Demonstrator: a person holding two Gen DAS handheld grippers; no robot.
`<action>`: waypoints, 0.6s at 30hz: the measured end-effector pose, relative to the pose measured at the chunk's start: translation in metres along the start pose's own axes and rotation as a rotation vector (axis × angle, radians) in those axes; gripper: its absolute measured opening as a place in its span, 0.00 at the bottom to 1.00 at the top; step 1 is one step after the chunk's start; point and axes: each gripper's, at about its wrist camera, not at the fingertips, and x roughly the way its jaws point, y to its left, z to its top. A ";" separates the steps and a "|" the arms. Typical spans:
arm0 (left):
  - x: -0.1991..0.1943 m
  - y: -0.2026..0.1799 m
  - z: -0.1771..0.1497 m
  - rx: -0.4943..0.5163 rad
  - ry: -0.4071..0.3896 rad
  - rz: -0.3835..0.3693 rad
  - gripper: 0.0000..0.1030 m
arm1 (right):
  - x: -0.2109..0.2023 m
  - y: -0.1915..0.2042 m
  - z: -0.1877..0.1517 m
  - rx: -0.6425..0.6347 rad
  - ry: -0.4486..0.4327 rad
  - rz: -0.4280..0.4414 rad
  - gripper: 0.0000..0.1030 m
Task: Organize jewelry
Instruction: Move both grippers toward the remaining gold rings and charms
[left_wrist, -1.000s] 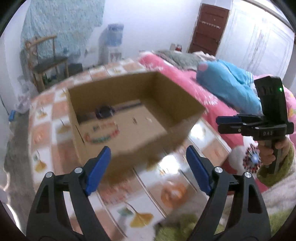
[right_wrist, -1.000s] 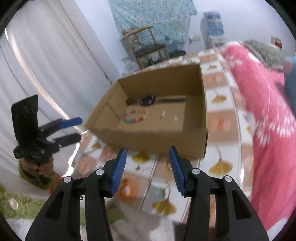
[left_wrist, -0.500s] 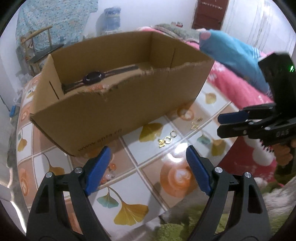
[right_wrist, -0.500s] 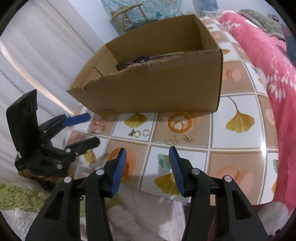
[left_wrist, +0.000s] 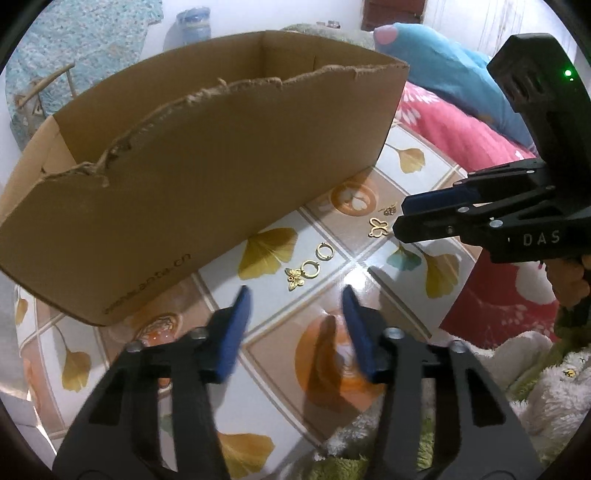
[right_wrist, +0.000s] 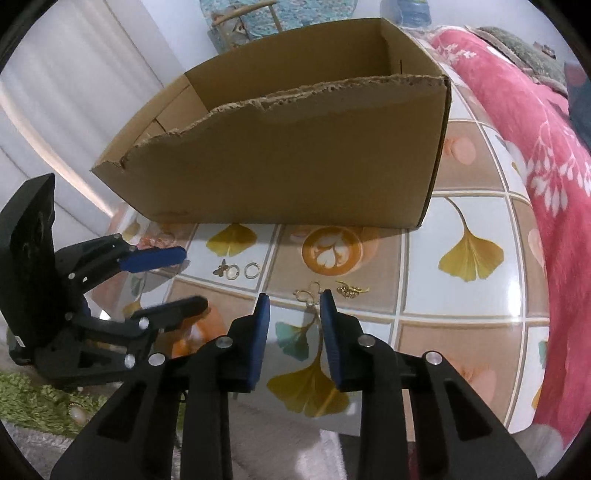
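On the tiled table sit 1 cardboard box (right_wrist: 295, 155), 2 gold hoops (right_wrist: 242, 271) and 2 butterfly charms (right_wrist: 308, 293).

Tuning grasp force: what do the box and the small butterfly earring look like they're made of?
Box: brown corrugated cardboard, matte, with a ragged torn top edge.
Butterfly earring: looks like gold-tone metal, shiny with glints; plated or solid can't be told. It lies on the glossy table.

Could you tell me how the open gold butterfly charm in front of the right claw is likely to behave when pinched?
The butterfly charm lies flat on the glossy tabletop, so it may skid rather than lift. Its thin wire outline looks light and possibly bendable. The right claw is open just short of it.
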 end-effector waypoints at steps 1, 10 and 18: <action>0.002 0.000 0.001 0.002 0.005 0.001 0.38 | 0.002 0.000 0.000 -0.001 0.001 0.000 0.27; 0.013 0.001 0.005 0.046 0.036 0.016 0.17 | 0.010 -0.002 0.005 0.015 0.007 0.022 0.27; 0.016 0.001 0.011 0.067 0.052 0.011 0.15 | 0.007 -0.014 0.001 0.028 0.006 0.041 0.27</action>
